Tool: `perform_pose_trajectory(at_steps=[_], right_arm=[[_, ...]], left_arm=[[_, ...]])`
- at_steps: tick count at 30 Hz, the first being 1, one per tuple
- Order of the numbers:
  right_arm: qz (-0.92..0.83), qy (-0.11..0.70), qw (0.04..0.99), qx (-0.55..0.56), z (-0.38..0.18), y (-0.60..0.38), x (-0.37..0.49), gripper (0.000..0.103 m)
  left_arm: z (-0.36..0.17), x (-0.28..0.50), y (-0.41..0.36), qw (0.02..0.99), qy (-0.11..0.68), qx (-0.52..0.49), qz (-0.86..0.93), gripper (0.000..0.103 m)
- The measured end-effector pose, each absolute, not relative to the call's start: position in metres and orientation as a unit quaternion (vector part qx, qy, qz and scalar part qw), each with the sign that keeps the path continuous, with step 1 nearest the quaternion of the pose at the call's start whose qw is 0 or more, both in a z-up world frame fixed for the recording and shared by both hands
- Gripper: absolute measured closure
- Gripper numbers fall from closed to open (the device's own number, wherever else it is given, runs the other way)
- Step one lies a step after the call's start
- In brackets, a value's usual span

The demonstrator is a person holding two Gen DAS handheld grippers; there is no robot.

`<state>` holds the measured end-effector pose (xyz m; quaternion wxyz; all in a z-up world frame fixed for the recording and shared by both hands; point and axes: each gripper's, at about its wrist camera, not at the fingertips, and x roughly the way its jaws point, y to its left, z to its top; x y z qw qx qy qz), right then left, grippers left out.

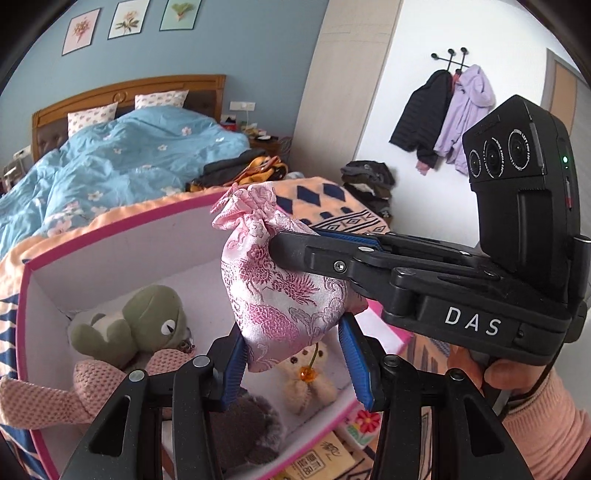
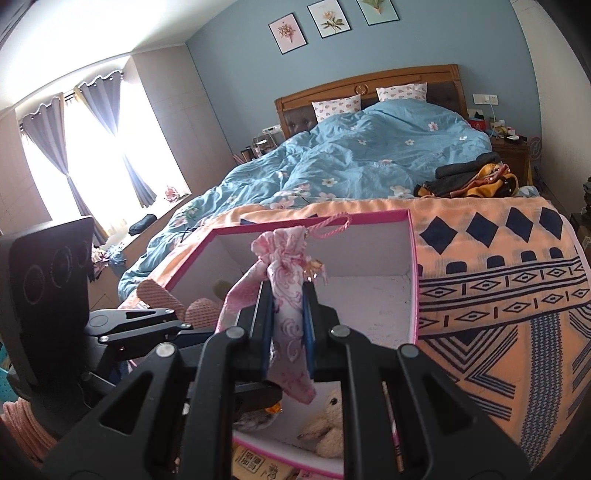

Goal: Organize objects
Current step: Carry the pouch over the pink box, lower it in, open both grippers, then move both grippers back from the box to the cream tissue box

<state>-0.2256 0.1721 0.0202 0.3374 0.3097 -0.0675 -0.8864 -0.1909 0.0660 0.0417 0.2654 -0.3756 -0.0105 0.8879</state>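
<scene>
Both views are wrist fisheyes looking forward and downward along their own fingers, close above an open pink box (image 1: 110,236) on a patterned blanket (image 2: 498,295). The left view faces the bed (image 1: 122,158) obliquely, with the right gripper (image 1: 291,251) crossing from the right. The right view faces the headboard (image 2: 369,81). Both share the pouch (image 1: 280,295), box, bed and wall pictures (image 2: 328,18).

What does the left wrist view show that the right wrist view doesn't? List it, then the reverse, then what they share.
Only the left wrist view: the coats on the wall hooks, the green frog plush in the box, and the right tool's camera housing.
Only the right wrist view: the curtained window.
Both: the pink brocade pouch gripped by both tools, the pink-rimmed box, the bed's blue duvet.
</scene>
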Motion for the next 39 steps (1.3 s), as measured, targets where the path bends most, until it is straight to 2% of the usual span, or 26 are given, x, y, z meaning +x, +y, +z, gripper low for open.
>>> perform_pose_trajectory(at_steps=[15,21,25,30,32,39], right_arm=[[-0.893,-0.04,0.258,0.368,-0.016,0.175,-0.261,0.081],[-0.899,-0.045,0.251,0.357,-0.01,0.183,-0.252,0.081],[-0.9,-0.049,0.262,0.344,-0.003,0.187,-0.238,0.081],[-0.901,-0.057,0.286,0.32,0.01,0.193,-0.209,0.076],[-0.9,-0.058,0.297,0.312,0.014,0.195,-0.197,0.073],[-0.894,-0.052,0.337,0.29,0.017,0.204,-0.14,0.066]], left_arm=[[0.015,-0.218,0.067,0.224,-0.015,-0.416,0.881,0.054],[0.022,-0.204,0.065,0.214,-0.001,-0.388,0.896,0.04],[0.031,-0.188,0.061,0.212,0.001,-0.352,0.912,0.021],[0.044,-0.16,0.053,0.215,-0.005,-0.308,0.927,0.017],[0.049,-0.148,0.049,0.211,-0.005,-0.291,0.933,0.011],[0.048,-0.101,0.033,0.202,-0.016,-0.265,0.943,0.011]])
